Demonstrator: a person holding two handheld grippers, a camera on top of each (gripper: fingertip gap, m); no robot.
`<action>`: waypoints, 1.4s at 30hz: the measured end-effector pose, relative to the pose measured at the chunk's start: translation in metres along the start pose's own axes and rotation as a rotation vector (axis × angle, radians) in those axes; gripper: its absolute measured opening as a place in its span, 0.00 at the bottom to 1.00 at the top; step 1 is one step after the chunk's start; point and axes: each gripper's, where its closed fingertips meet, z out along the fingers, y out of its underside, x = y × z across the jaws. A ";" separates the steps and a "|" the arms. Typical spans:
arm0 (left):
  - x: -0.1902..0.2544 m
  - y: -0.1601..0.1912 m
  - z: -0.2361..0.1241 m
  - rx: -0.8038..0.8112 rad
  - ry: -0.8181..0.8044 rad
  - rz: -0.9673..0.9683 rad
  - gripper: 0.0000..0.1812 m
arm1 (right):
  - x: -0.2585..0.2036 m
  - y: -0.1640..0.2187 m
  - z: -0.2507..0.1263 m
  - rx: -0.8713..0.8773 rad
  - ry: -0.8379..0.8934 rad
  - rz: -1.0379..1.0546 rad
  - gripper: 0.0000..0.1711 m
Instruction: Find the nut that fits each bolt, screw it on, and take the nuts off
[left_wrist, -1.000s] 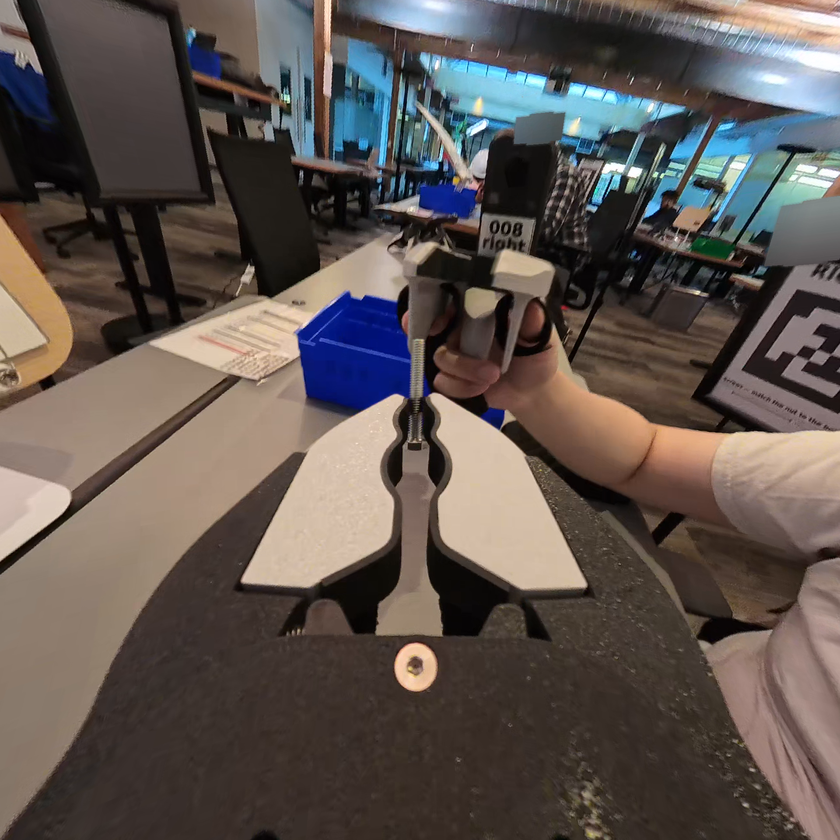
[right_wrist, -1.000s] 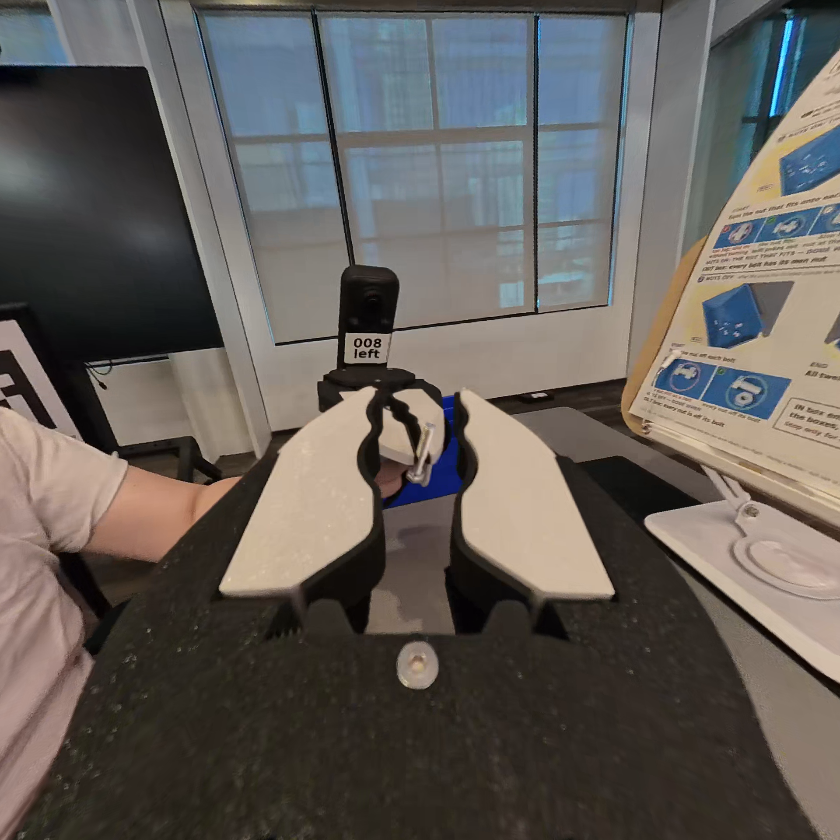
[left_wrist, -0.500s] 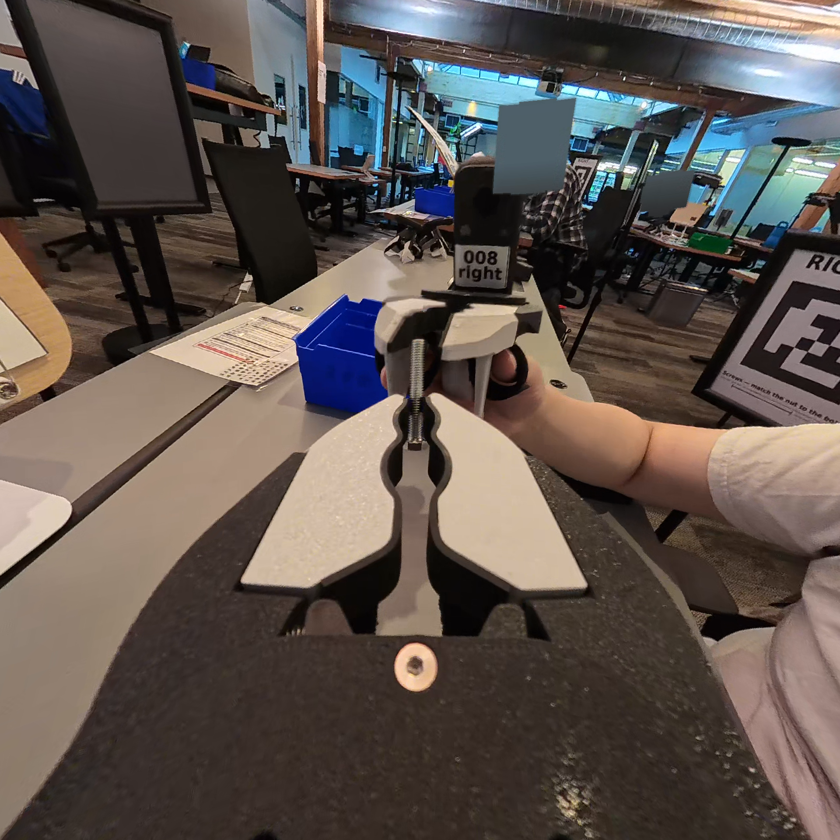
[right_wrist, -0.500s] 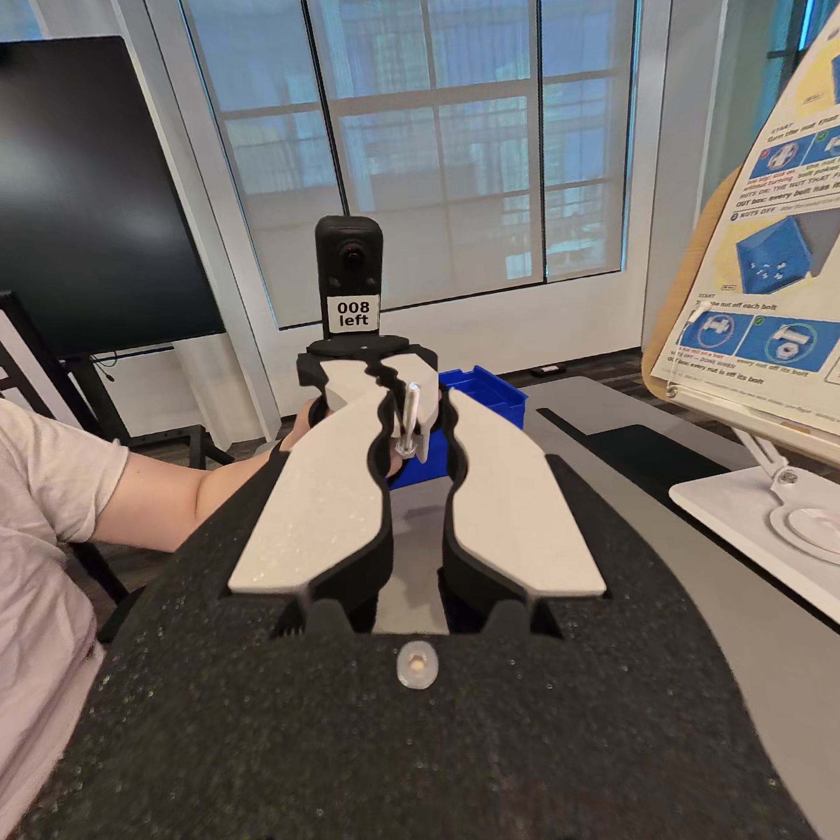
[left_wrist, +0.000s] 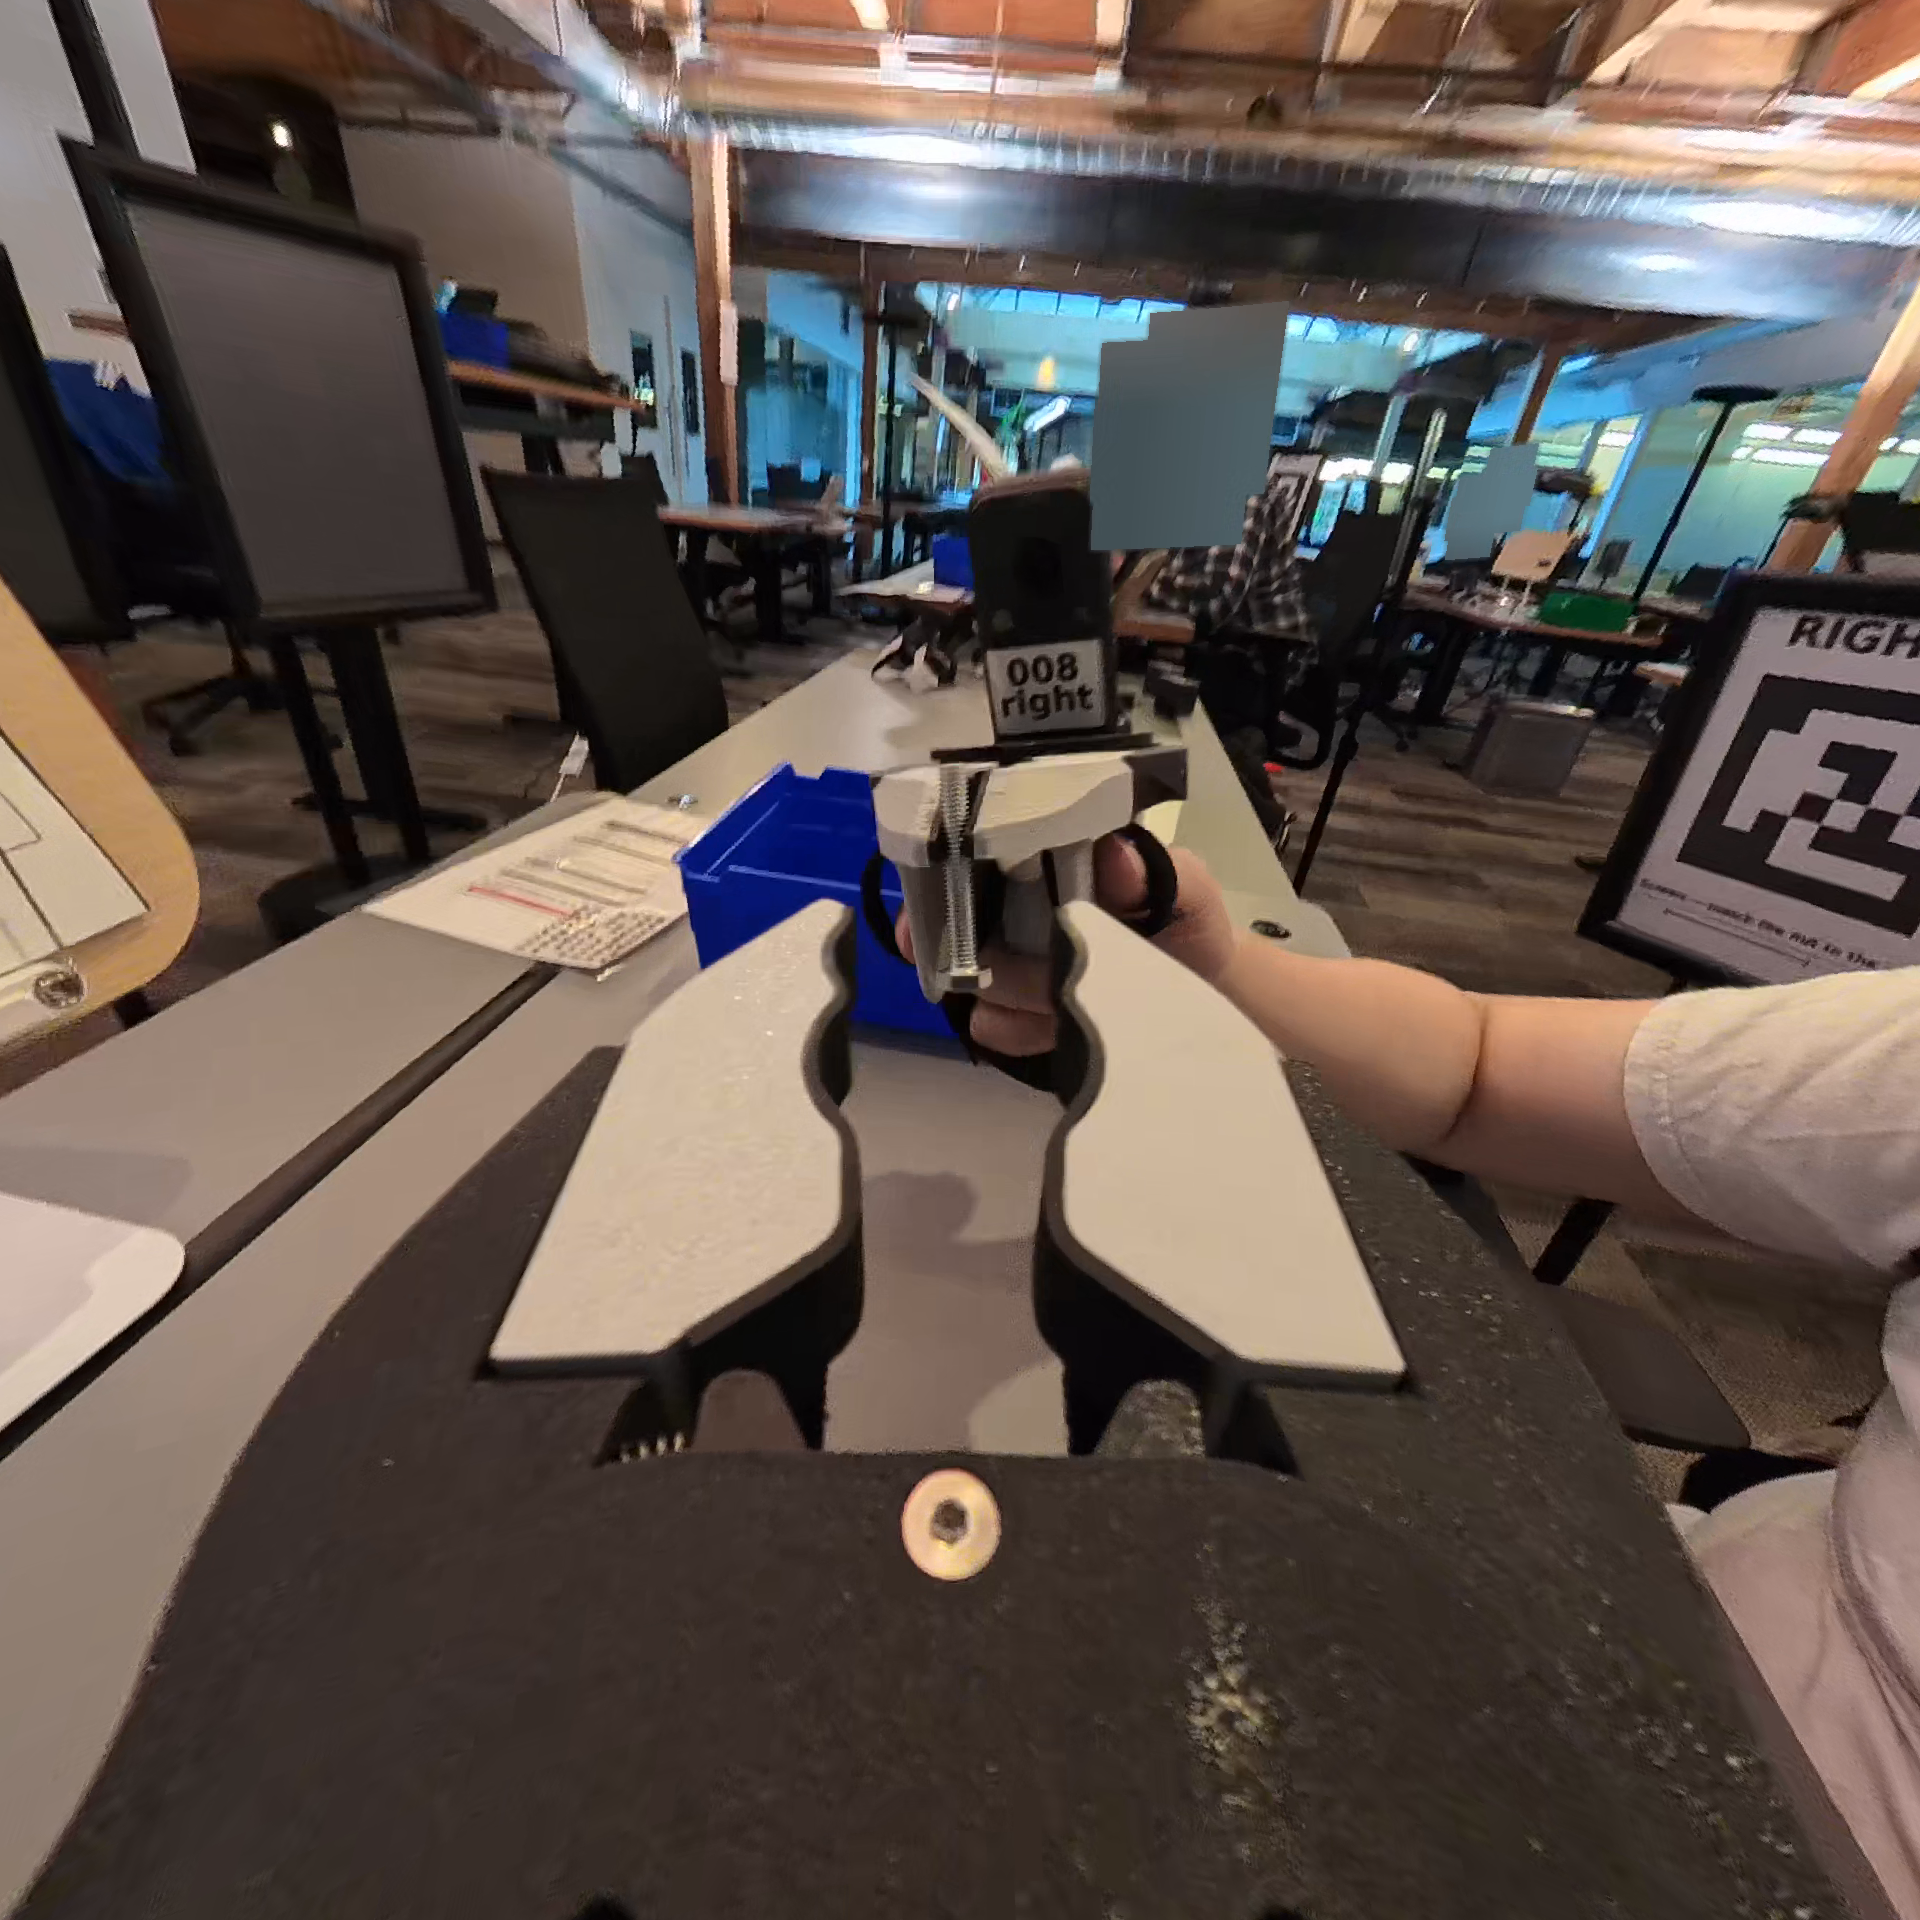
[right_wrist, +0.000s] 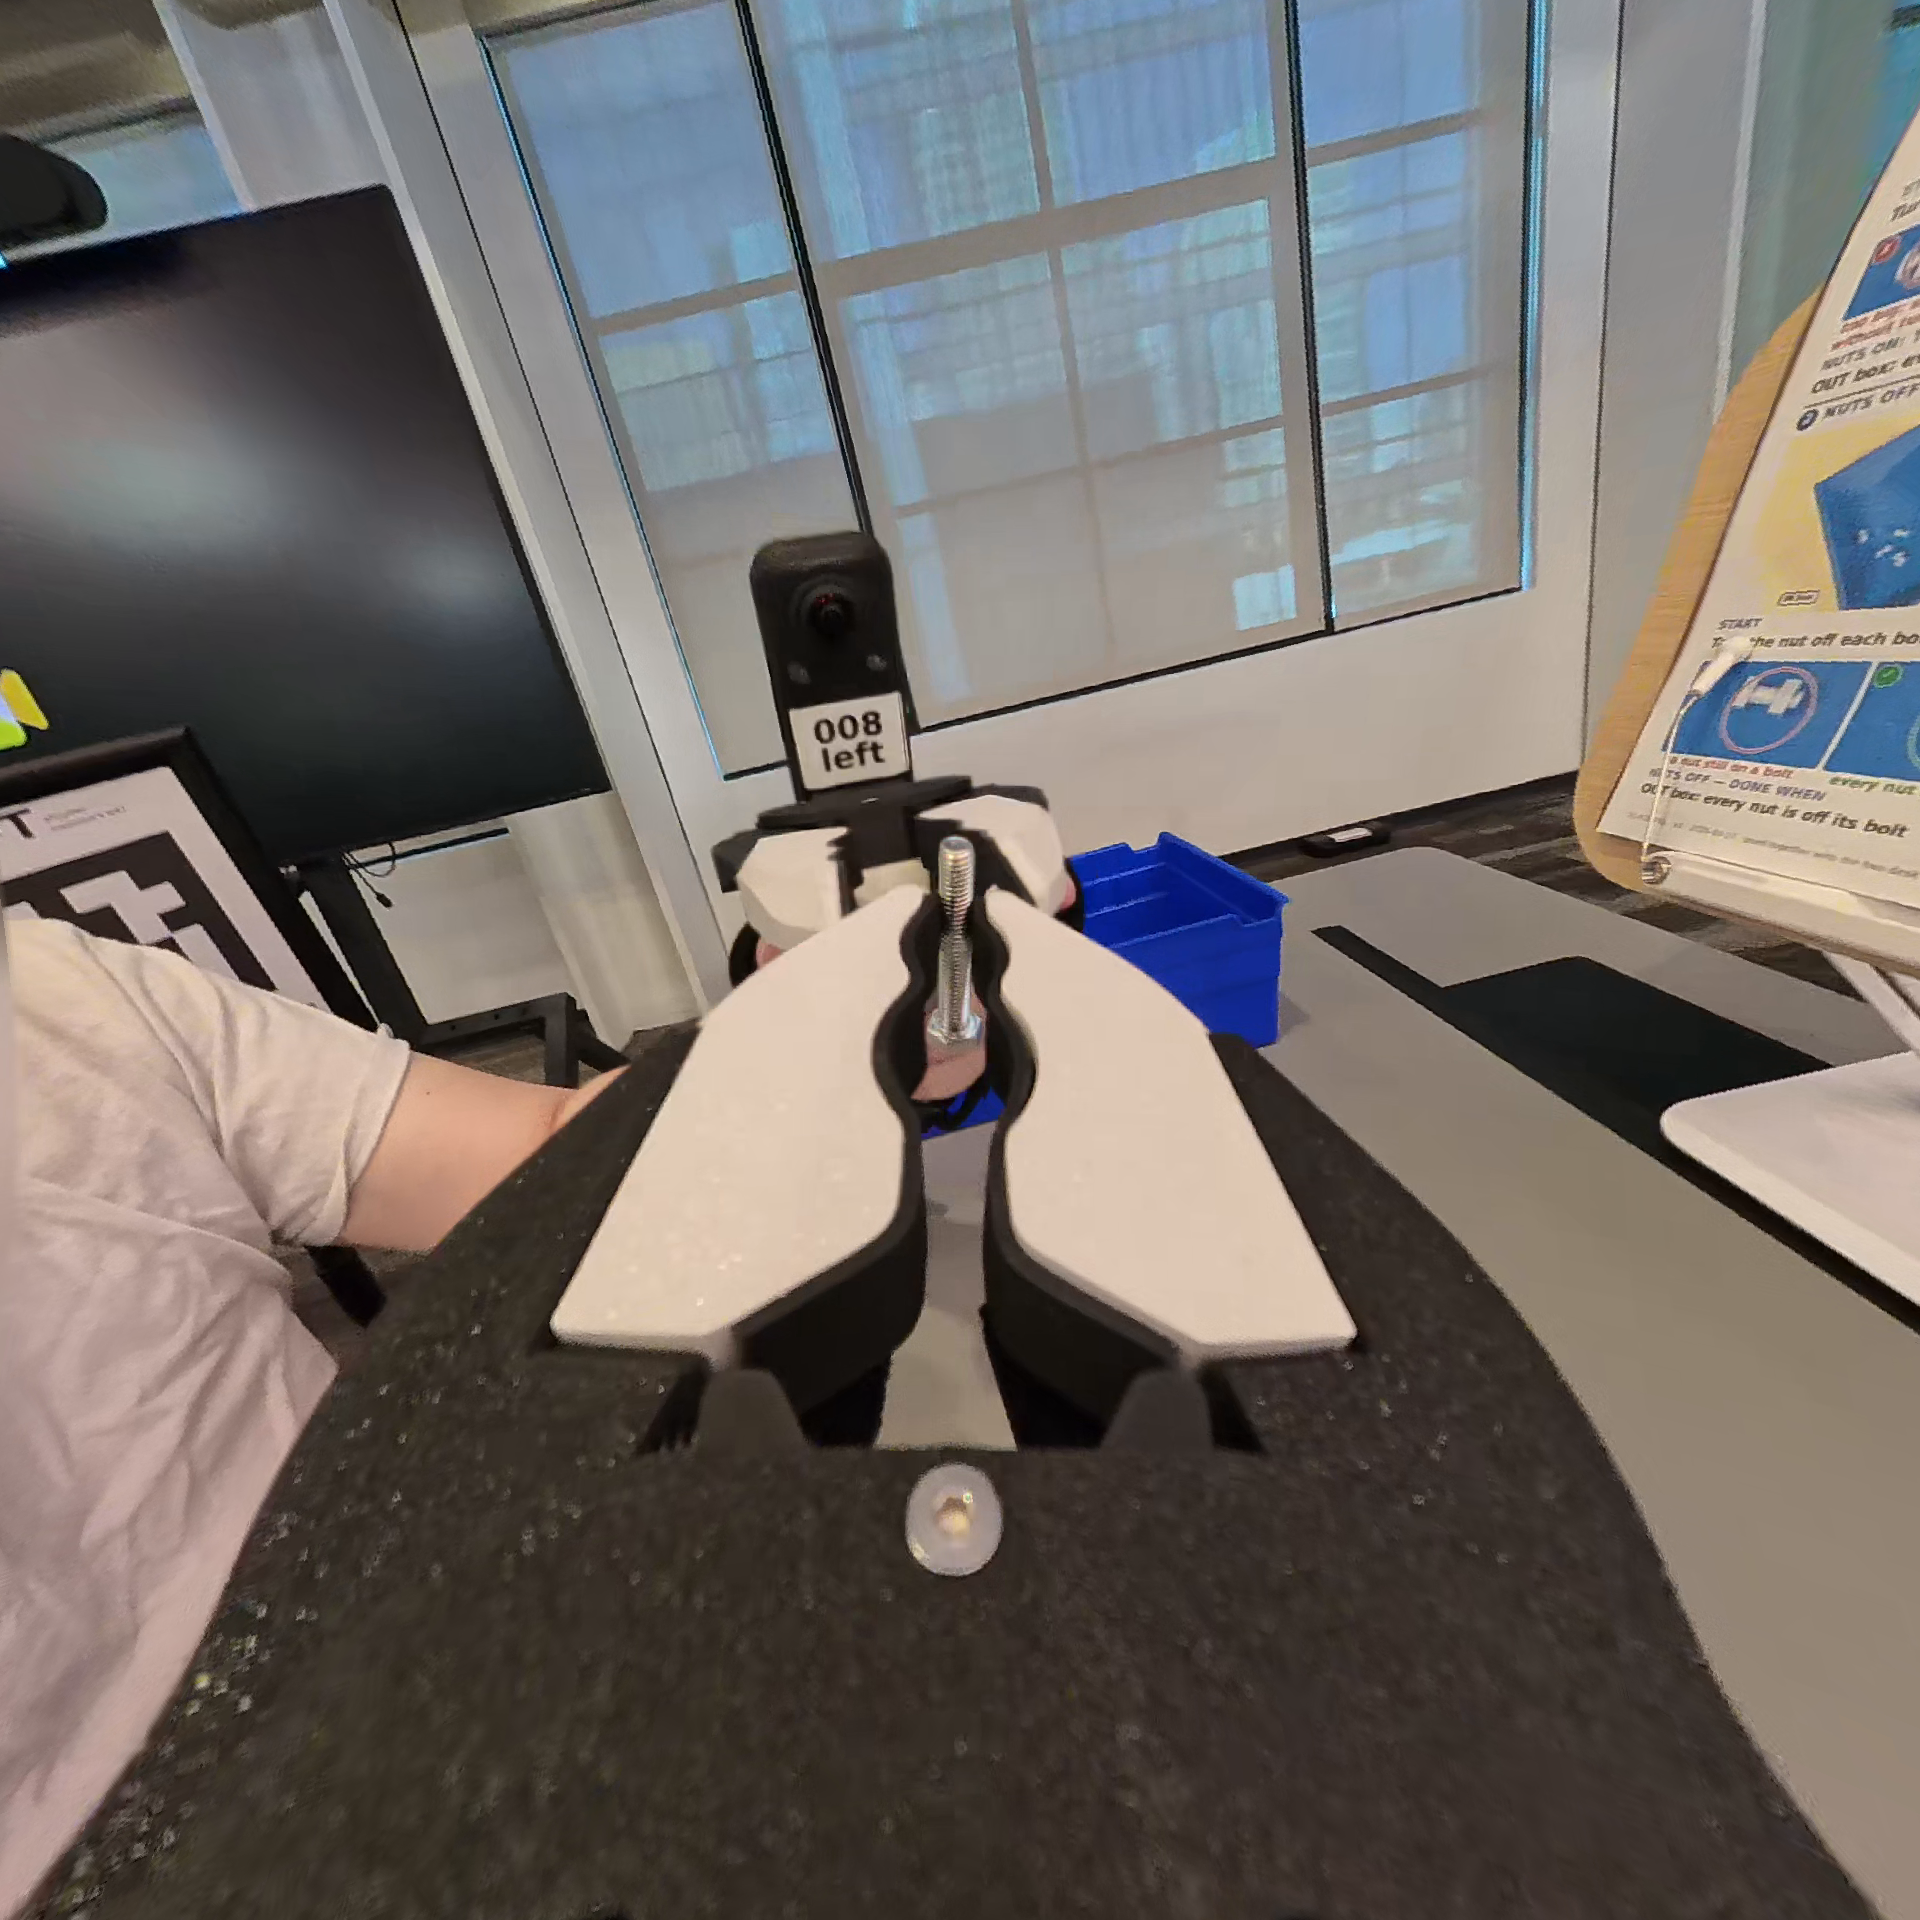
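Observation:
A silver threaded bolt (right_wrist: 954, 940) stands upright with its hex end (right_wrist: 954, 1027) down. My right gripper (right_wrist: 954, 904) is shut on its shaft, above the grey table. In the left wrist view the same bolt (left_wrist: 958, 883) hangs from the right gripper (left_wrist: 961, 821), held by a hand. My left gripper (left_wrist: 948, 935) is open and empty, its fingers (left_wrist: 727, 1091) wide apart just short of the bolt. It shows facing me in the right wrist view (right_wrist: 883, 862). I see no separate nut.
A blue bin (left_wrist: 774, 883) stands on the grey table (left_wrist: 312, 1049) behind the grippers; it also shows in the right wrist view (right_wrist: 1184, 914). A paper sheet (left_wrist: 561, 883) lies left of it. An instruction board (right_wrist: 1787, 582) on a white base (right_wrist: 1818, 1143) stands right. A black mat (right_wrist: 1579, 1013) lies nearby. Left and right tips are no more than a few centimetres apart.
My left gripper has let go of the bolt and opened. My right gripper has closed on the bolt and now holds it alone.

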 end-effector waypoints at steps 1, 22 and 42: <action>-0.001 -0.001 -0.002 0.012 -0.002 -0.003 0.18 | 0.000 -0.001 -0.001 0.005 -0.003 0.009 0.03; -0.001 0.042 0.007 -0.219 0.084 -0.245 0.06 | 0.005 0.030 0.009 -0.159 0.013 0.129 0.03; -0.002 0.055 0.006 -0.279 0.130 -0.350 0.03 | 0.013 0.043 0.007 -0.193 0.007 0.225 0.03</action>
